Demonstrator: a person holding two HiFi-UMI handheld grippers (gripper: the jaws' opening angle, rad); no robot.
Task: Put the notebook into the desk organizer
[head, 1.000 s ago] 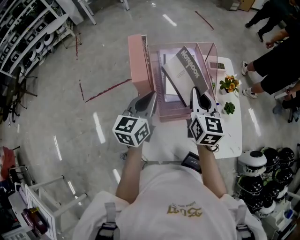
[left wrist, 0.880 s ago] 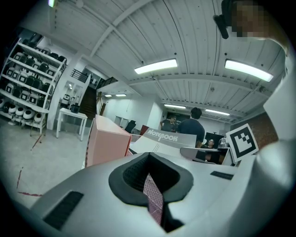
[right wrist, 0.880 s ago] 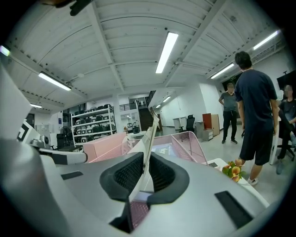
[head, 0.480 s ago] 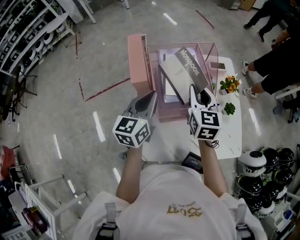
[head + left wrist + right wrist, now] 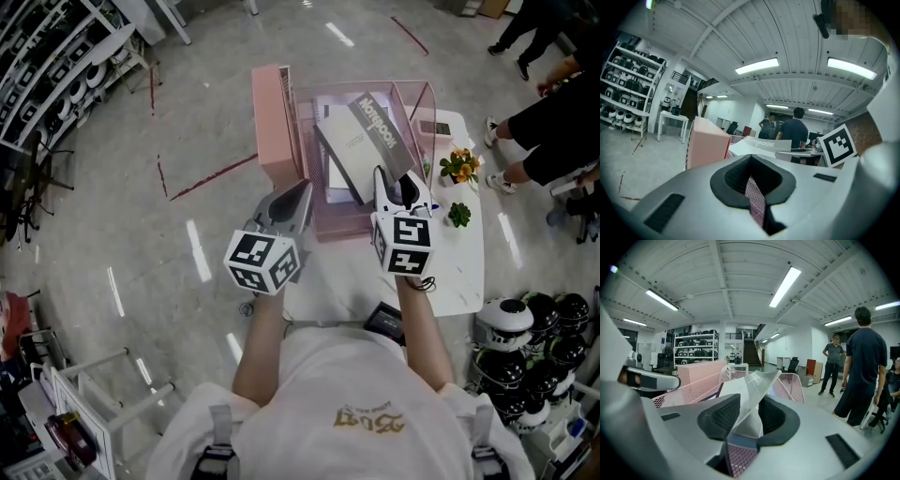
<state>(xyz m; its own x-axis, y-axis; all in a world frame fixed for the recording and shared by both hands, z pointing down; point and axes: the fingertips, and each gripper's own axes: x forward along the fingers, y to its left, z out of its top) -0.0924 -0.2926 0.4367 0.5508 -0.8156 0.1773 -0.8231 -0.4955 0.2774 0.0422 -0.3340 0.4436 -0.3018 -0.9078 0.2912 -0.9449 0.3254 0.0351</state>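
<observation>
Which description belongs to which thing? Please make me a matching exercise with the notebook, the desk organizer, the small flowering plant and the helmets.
Things:
1. notebook
2. desk organizer
3. small flowering plant
4. helmets

Descriptions:
a. pink mesh
b. black and white, piled together
c. grey cover, leaning tilted
d. orange blossoms

Pairs: 1-c, 2-a, 3-d, 4-b

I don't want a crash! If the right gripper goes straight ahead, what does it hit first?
Probably the notebook: it stands between the right gripper's opening jaws, leaning in the pink desk organizer.
</observation>
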